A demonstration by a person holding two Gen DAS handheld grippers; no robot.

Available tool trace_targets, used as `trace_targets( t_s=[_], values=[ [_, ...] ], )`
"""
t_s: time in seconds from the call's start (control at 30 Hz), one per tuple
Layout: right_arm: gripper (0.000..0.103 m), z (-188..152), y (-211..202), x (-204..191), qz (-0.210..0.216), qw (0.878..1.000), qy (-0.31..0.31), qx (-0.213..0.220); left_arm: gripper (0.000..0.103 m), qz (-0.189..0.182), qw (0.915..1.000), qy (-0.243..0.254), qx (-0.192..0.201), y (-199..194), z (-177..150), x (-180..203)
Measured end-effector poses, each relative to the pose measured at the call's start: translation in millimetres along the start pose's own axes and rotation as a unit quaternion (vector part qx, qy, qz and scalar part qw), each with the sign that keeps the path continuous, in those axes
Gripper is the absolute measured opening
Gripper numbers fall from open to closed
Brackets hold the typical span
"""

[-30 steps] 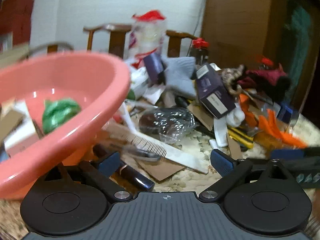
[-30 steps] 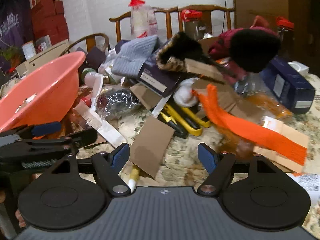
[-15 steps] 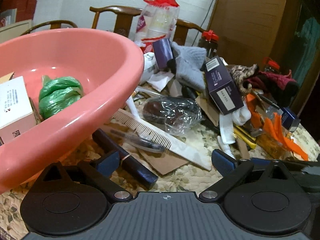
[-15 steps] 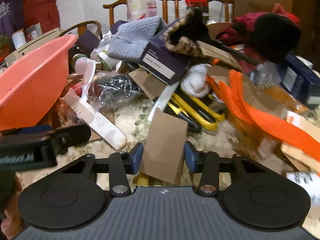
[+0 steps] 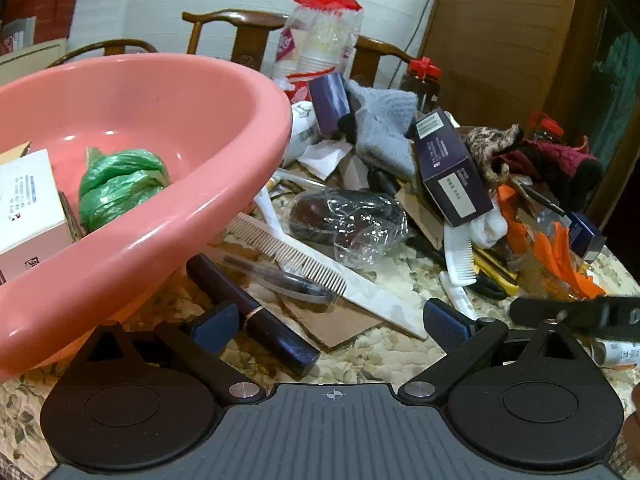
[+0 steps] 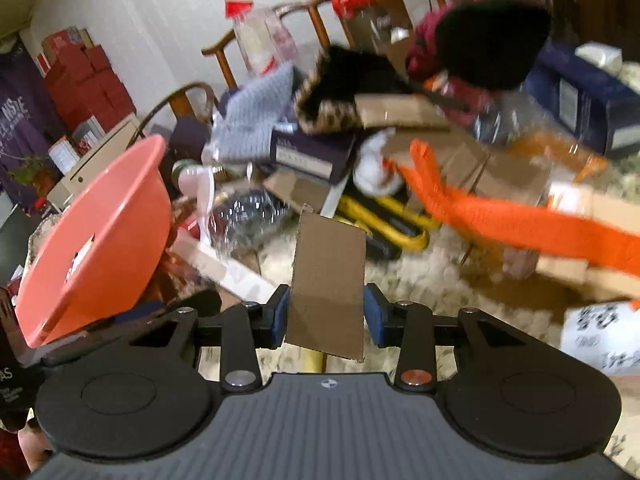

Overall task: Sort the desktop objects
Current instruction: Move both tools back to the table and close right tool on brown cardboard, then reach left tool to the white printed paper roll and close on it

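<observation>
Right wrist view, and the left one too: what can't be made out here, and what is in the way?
- Right wrist view: motion blur smears the pile; print on the white box is unreadable, and the frame edge crops it.
- Same view: the flat brown cardboard piece in the right tongs hides most of a yellow object beneath.
- Left wrist view: the pink plastic basin rim hides its floor; the white carton is cropped.

Bag (image 5: 120,188), box (image 5: 28,208) in basin (image 5: 224,200); comb (image 5: 304,268) right.
</observation>
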State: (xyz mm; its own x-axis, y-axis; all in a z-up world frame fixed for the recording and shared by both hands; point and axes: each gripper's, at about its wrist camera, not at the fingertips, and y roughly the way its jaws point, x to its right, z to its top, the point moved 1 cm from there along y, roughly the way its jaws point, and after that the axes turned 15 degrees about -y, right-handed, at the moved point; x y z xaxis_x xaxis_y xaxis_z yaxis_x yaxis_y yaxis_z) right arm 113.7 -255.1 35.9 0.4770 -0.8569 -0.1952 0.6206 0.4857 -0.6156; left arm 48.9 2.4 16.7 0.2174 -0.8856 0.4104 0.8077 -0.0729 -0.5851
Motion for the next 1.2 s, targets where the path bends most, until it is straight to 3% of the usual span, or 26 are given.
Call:
trace_targets(
  t_s=[0.2,0.33,0.4,0.57,0.7,0.87,0.9,0.93,1.0,1.07,1.13,1.2],
  values=[
    [0.044,15,-31,16,-0.027,0.997,0.001,0.068,0.103,-0.01,0.9999,0.013,0.001,-1,-5,5],
    [0.044,25,-58,44,-0.053,0.993,-0.004,0.101,0.103,-0.04,0.9965,0.073,0.012,-7,-19,30],
    [0.044,28,-71,60,-0.076,0.991,-0.002,0.111,0.103,-0.057,0.9935,0.099,-0.002,-5,-29,47],
    [0.044,31,-91,86,-0.142,0.982,-0.019,0.125,0.103,-0.096,0.9763,0.193,-0.023,0,-58,107],
    [0.044,17,-96,105,-0.143,0.982,-0.018,0.121,0.103,-0.143,0.9621,0.23,-0.035,7,-70,152],
    [0.044,12,-98,110,-0.14,0.982,-0.025,0.123,0.103,-0.185,0.934,0.304,-0.034,18,-89,198],
    [0.044,12,-99,111,-0.137,0.982,-0.022,0.126,0.103,-0.197,0.9248,0.323,-0.04,19,-93,204],
    [0.044,12,-100,111,-0.133,0.983,-0.018,0.129,0.102,-0.211,0.9102,0.353,-0.05,22,-98,211],
    [0.044,12,-102,113,-0.121,0.984,-0.01,0.13,0.102,-0.219,0.8901,0.397,-0.043,23,-105,220],
    [0.044,11,-106,110,-0.117,0.984,-0.01,0.134,0.102,-0.229,0.8642,0.447,-0.033,22,-111,228],
    [0.044,10,-107,109,-0.107,0.985,-0.008,0.136,0.096,-0.249,0.8432,0.475,-0.041,22,-112,233],
    [0.044,10,-109,109,-0.107,0.984,-0.005,0.14,0.089,-0.262,0.8408,0.471,-0.052,23,-111,237]
  ],
)
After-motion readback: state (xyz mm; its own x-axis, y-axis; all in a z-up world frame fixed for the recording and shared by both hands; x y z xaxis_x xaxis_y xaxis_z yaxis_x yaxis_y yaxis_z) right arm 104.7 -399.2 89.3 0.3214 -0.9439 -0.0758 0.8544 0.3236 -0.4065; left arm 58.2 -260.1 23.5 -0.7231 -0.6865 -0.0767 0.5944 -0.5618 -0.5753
